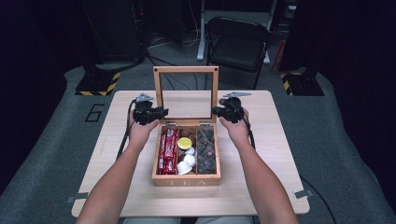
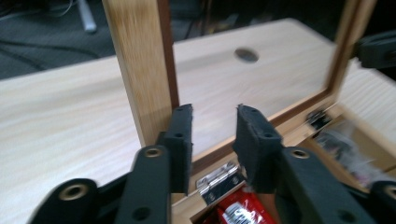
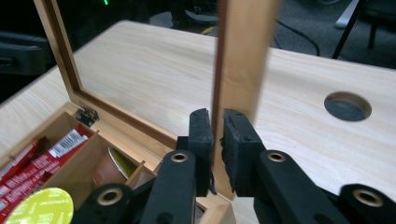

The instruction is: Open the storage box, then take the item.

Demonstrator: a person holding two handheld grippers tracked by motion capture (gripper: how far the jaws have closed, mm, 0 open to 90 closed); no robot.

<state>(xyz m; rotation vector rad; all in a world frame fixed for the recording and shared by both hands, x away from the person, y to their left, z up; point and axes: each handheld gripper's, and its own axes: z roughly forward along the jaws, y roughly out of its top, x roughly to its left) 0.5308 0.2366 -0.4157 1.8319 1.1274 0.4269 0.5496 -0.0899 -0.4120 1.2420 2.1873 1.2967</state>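
Observation:
A wooden tea box (image 1: 187, 179) stands open at the middle of the table, its glass-paned lid (image 1: 186, 70) upright. Inside lie red packets (image 1: 168, 150), a yellow-topped capsule (image 1: 184, 143), white capsules (image 1: 187, 163) and dark packets (image 1: 206, 149). My left gripper (image 1: 164, 112) is at the lid's left side. In the left gripper view its jaws (image 2: 214, 116) stand apart with nothing between them, the lid's left stile (image 2: 140, 60) just beside the left pad. My right gripper (image 1: 215, 111) is at the lid's right side, and in its own view (image 3: 217, 119) it is pinched on the right stile (image 3: 247, 51).
The light wooden table (image 1: 116, 177) has bare room left, right and in front of the box, and a round hole (image 3: 348, 106) behind the lid. A black folding chair (image 1: 238, 44) and stand bases with cables sit on the floor beyond the far edge.

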